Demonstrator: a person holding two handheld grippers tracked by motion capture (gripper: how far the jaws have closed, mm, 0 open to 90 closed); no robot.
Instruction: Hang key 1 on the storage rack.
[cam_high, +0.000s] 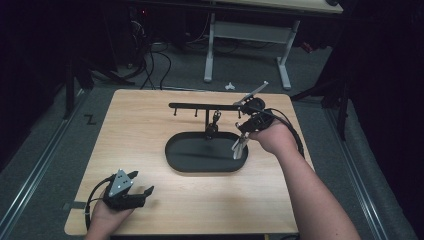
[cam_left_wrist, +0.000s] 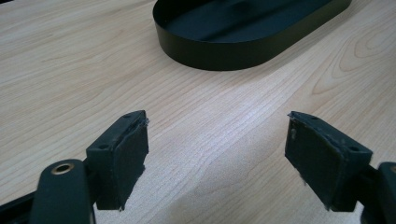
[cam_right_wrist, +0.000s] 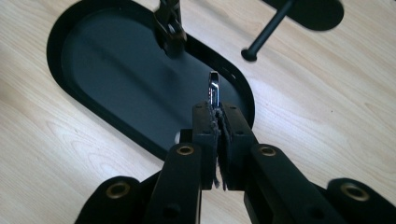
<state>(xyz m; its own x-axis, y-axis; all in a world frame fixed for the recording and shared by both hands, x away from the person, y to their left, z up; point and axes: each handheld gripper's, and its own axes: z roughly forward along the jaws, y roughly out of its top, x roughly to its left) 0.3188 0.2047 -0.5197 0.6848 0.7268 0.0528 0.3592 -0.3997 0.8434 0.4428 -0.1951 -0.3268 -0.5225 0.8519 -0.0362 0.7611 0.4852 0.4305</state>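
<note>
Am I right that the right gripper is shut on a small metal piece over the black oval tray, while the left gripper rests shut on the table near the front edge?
Not quite: the left gripper is open, its fingers wide apart in the left gripper view. The rest holds: the right gripper is shut on a small metal piece over the black oval tray, and the left one rests on the table near the front edge.

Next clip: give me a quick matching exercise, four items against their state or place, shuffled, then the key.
Items:
1. left tool
2. right tool
3. black oval tray
4. hook rack

States:
A. shut on a shiny metal piece
B. stands behind the tray
C. open, low over bare wood
D. lies mid-table

Pairs: 1-C, 2-A, 3-D, 4-B
</note>
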